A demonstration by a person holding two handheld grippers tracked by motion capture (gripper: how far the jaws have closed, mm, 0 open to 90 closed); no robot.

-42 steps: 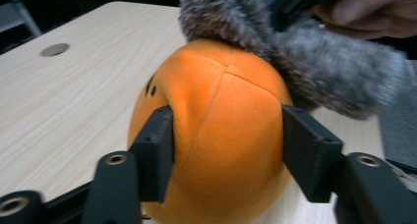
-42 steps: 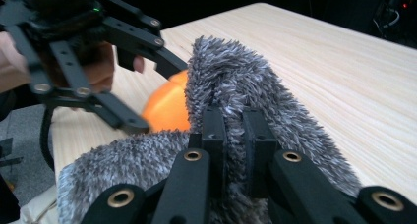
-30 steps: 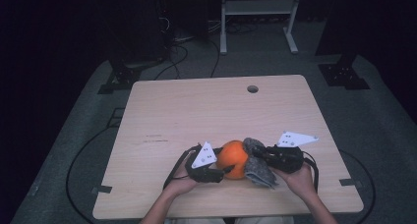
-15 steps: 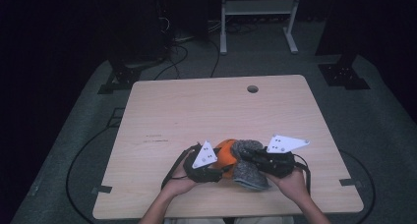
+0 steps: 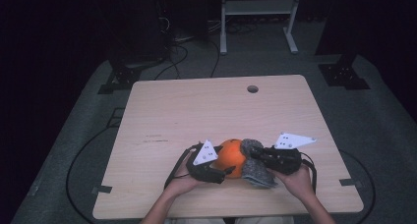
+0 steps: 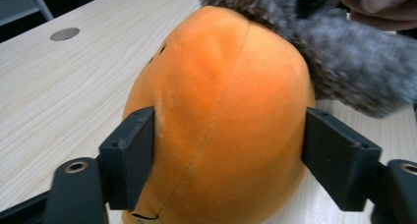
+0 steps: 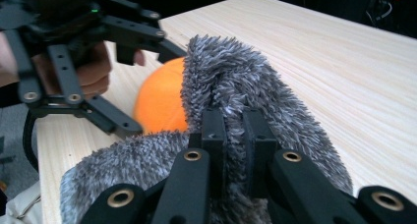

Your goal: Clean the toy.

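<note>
Near the table [image 5: 206, 111] edge, my left gripper [image 6: 228, 150] clamps the orange plush [image 6: 221, 111] while my right gripper [image 7: 233, 130], jaws nearly closed, pinches its grey fur cover [image 7: 231, 76], only partly on or off.

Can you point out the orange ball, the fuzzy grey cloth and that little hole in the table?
orange ball [image 6: 221, 111], left gripper view, middle of its plush front.
grey cloth [image 7: 231, 81], right gripper view, raised fold above the jaws.
table hole [image 5: 253, 89], high view, its centre.

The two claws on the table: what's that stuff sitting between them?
In the high view, an orange plush and a grey furry cloth lie between the left claw and the right claw. Each claw grips one.
</note>
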